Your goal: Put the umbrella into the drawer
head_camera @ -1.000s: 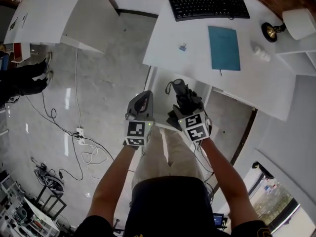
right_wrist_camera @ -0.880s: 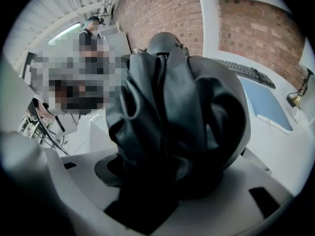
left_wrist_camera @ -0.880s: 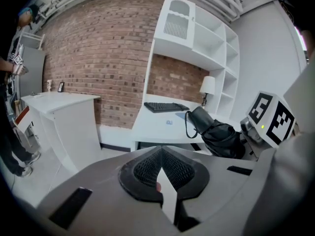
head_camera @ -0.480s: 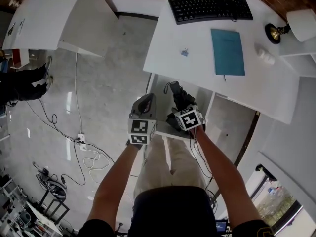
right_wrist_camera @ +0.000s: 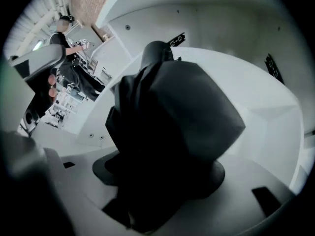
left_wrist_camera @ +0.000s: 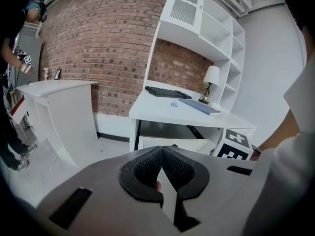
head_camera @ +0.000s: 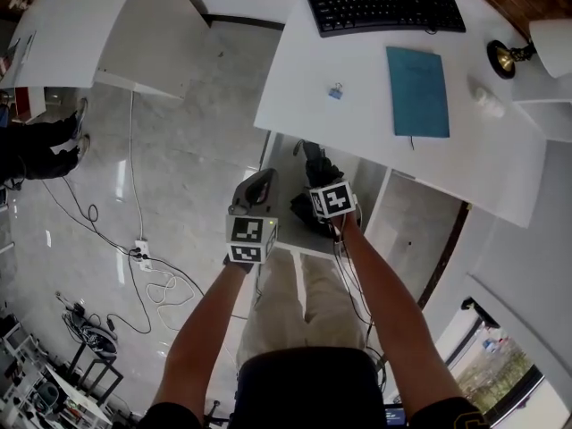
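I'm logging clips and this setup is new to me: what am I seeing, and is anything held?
A person holds a two-jaw gripper in each hand. One camera on the head looks down; one rides on each gripper. The white desk carries a keyboard, a teal notebook, a small clip and a lamp. The right gripper is shut on a folded black umbrella at the open drawer under the desk. The left gripper is shut, empty.

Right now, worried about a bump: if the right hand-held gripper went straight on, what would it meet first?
Likely the white inside of the drawer, the umbrella clamped in the right hand-held gripper touching first; depth unclear.
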`<action>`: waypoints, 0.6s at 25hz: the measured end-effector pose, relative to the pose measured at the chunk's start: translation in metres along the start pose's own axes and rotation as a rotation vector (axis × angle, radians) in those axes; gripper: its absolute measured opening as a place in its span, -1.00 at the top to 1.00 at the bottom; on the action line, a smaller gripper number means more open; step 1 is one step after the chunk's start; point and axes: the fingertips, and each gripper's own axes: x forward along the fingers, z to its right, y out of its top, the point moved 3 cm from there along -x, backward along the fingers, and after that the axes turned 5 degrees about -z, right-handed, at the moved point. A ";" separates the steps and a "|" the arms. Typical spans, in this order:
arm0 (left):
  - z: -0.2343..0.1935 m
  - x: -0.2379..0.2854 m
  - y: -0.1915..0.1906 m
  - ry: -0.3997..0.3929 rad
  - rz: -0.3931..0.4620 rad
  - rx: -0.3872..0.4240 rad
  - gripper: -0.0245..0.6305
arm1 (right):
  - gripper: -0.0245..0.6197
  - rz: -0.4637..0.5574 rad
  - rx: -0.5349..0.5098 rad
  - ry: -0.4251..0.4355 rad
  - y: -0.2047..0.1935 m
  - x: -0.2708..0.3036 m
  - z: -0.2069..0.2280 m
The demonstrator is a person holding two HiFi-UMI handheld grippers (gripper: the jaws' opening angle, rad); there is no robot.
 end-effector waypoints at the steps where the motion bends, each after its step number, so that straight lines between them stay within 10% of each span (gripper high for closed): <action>1: -0.001 0.001 0.001 0.004 0.001 -0.002 0.87 | 0.07 -0.006 0.023 -0.008 0.001 0.004 0.003; 15: 0.004 0.000 -0.002 -0.002 0.007 -0.001 0.87 | 0.08 -0.015 0.004 -0.045 0.001 0.008 0.006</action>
